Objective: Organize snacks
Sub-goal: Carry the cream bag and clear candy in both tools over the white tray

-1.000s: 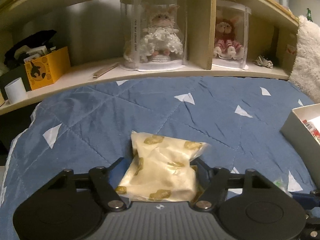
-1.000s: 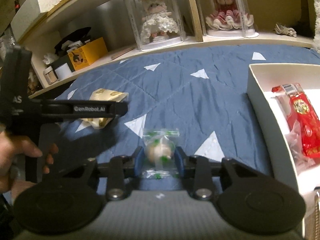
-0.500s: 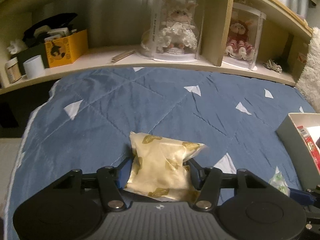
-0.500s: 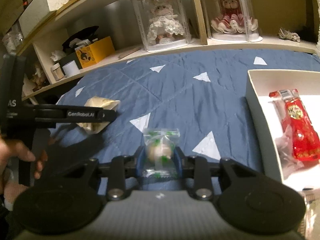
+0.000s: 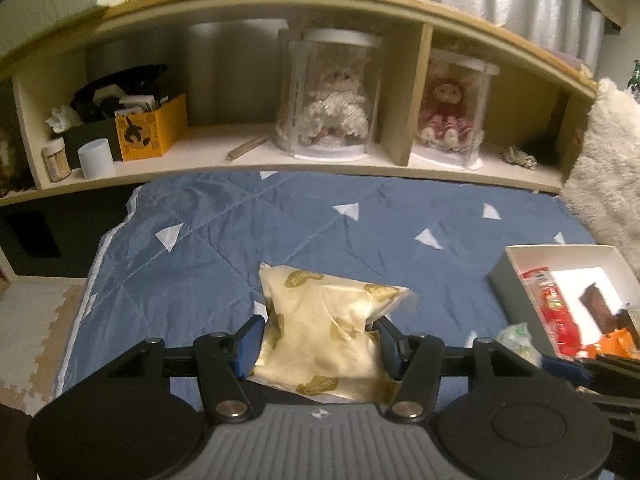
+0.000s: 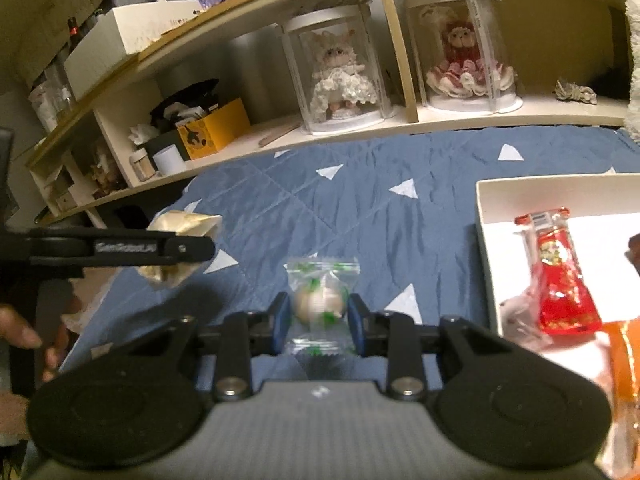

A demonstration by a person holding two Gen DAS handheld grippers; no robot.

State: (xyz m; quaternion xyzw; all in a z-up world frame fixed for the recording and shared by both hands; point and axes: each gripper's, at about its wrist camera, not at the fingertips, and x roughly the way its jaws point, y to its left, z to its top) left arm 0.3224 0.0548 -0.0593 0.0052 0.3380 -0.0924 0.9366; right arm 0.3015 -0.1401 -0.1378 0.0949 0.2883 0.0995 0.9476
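Observation:
My left gripper (image 5: 320, 340) is shut on a cream snack bag with gold print (image 5: 324, 328), held above the blue quilt (image 5: 224, 240). That same bag (image 6: 182, 224) shows at the left of the right wrist view, behind the left gripper's black arm. My right gripper (image 6: 318, 316) is shut on a small clear-wrapped round sweet with green marks (image 6: 318, 300), also lifted off the quilt. A white box (image 6: 486, 216) lies to the right and holds a red packet (image 6: 560, 276). In the left wrist view the box (image 5: 508, 276) sits at the right edge, with the wrapped sweet (image 5: 518, 338) near it.
A wooden shelf (image 5: 240, 164) runs along the far side of the bed with two dolls in clear cases (image 5: 332, 96), a yellow box (image 5: 152, 128) and a white cup (image 5: 95, 158). A fluffy white pillow (image 5: 604, 176) lies at the right. Foam floor mats (image 5: 36, 320) show at the left.
Both grippers rose off the quilt with their snacks. The left one closed tighter on the cream bag and pulled back, so more of the shelf and the white box came into view.

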